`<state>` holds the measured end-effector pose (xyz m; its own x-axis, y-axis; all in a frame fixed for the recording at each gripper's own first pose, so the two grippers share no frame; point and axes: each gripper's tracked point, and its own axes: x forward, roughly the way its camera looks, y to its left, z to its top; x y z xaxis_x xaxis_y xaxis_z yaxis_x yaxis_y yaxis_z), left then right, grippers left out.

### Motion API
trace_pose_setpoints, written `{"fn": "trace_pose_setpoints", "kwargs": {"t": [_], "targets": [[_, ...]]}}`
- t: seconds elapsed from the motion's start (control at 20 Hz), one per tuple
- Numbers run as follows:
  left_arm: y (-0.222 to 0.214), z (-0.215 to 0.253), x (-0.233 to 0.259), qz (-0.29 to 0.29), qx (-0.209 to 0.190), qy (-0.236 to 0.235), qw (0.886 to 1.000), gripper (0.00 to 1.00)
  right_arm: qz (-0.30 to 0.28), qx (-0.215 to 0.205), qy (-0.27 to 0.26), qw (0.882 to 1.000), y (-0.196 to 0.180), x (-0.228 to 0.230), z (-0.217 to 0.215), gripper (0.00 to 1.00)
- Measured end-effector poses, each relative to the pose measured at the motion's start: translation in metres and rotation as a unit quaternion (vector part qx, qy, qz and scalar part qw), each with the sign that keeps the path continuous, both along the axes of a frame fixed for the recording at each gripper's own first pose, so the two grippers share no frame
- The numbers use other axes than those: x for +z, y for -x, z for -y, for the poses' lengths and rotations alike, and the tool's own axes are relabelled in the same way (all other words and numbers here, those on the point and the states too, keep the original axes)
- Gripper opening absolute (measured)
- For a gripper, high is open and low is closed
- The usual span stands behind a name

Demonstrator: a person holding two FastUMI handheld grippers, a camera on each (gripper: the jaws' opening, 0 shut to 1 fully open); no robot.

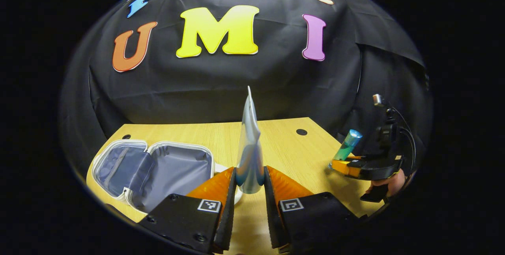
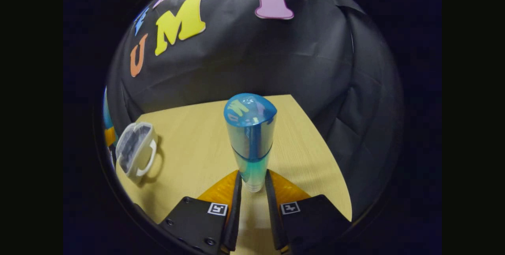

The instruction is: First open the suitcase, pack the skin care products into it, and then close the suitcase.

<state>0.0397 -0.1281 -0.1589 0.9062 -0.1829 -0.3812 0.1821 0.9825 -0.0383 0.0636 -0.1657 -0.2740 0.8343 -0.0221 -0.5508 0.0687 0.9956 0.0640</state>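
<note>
In the left gripper view the left hand-held gripper [image 1: 250, 184] pinches a pale squeeze tube [image 1: 249, 148] by its rounded lower end, both fingers pressed on it, the flat crimped end pointing up above the bench [image 1: 284, 136]. The open suitcase [image 1: 154, 170] lies flat on the bench just to the left of those fingers, its grey-lined halves spread — a white handle shows on it in the right gripper view. There the right hand-held gripper [image 2: 252, 186] clamps the base of a blue-green capped bottle [image 2: 251, 136], standing upright between the fingers above the bench, well apart from the suitcase — a hand [image 1: 392, 182] holds this gripper at the bench's right edge.
</note>
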Motion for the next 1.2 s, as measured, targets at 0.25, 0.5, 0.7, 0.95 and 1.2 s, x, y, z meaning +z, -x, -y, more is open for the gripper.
{"fn": "trace_pose_setpoints", "kwargs": {"t": [0.25, 0.5, 0.7, 0.95, 1.2], "targets": [[0.008, -0.032, -0.002, -0.008, -0.006, 0.026, 1.000, 0.40, 0.036, 0.000, -0.002, 0.999, 0.023, 0.052, -0.039, 0.32], [0.006, -0.095, -0.022, -0.029, 0.014, 0.021, 0.999, 0.45, 0.064, 0.020, 0.004, 0.998, 0.053, 0.090, -0.084, 0.32], [0.004, -0.146, -0.044, -0.055, 0.016, 0.016, 0.998, 0.40, 0.060, 0.053, 0.000, 0.997, 0.074, 0.103, -0.121, 0.32], [0.008, -0.196, -0.087, -0.123, 0.030, 0.020, 0.992, 0.40, 0.054, 0.087, -0.013, 0.995, 0.088, 0.112, -0.166, 0.31], [0.005, -0.211, -0.107, -0.151, 0.025, 0.002, 0.988, 0.40, 0.041, 0.121, -0.010, 0.992, 0.076, 0.084, -0.211, 0.31]]}}
